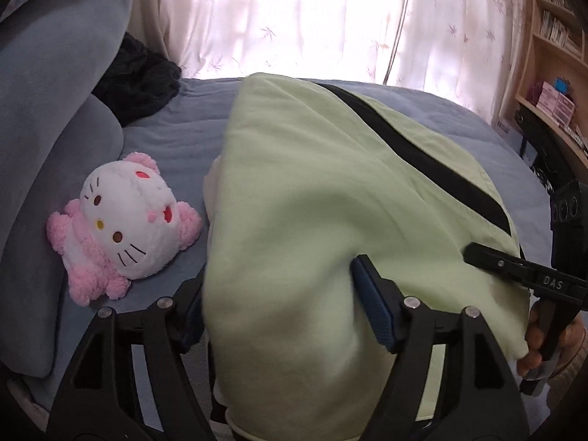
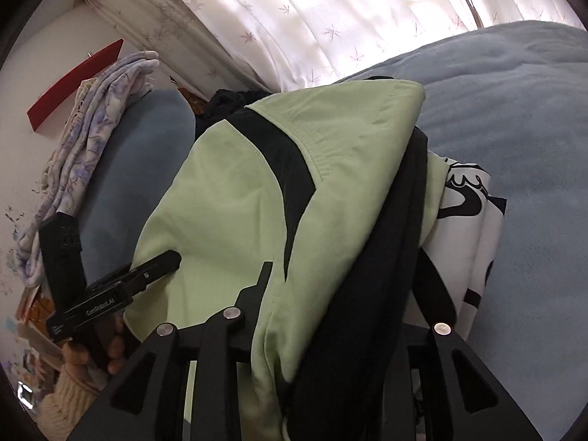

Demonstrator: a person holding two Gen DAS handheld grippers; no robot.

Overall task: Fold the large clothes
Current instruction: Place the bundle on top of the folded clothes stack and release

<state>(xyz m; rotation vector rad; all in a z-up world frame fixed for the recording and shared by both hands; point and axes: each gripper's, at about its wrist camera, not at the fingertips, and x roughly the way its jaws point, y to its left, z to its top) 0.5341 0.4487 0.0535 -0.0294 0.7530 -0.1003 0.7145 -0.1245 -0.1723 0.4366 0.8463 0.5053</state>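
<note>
Both claws sat at the near edge of a pale green garment (image 1: 312, 191) with black stripes, which lay bunched on the blue bed (image 1: 176, 136) beneath a white curtain (image 1: 294, 18). Our left claw (image 1: 283, 308) was spread wide, a thick fold of the green cloth running between its blue pads (image 1: 371, 305) without being squeezed. Our right claw (image 2: 341, 294) was partly spread; cloth draped over it and hid its tips, so we could not say for sure whether it pressed the fabric. From the right wrist view the garment's black panel (image 2: 367, 312) hung across that claw, with a white printed cloth (image 2: 466, 220) just beside it. Each view showed the other claw's black frame resting on the green cloth, fingers (image 1: 533, 330) wrapped around its handle. A pink and white plush cat (image 1: 117, 228) lay on the bed to the left of the garment, near a blue pillow (image 1: 47, 110).
</note>
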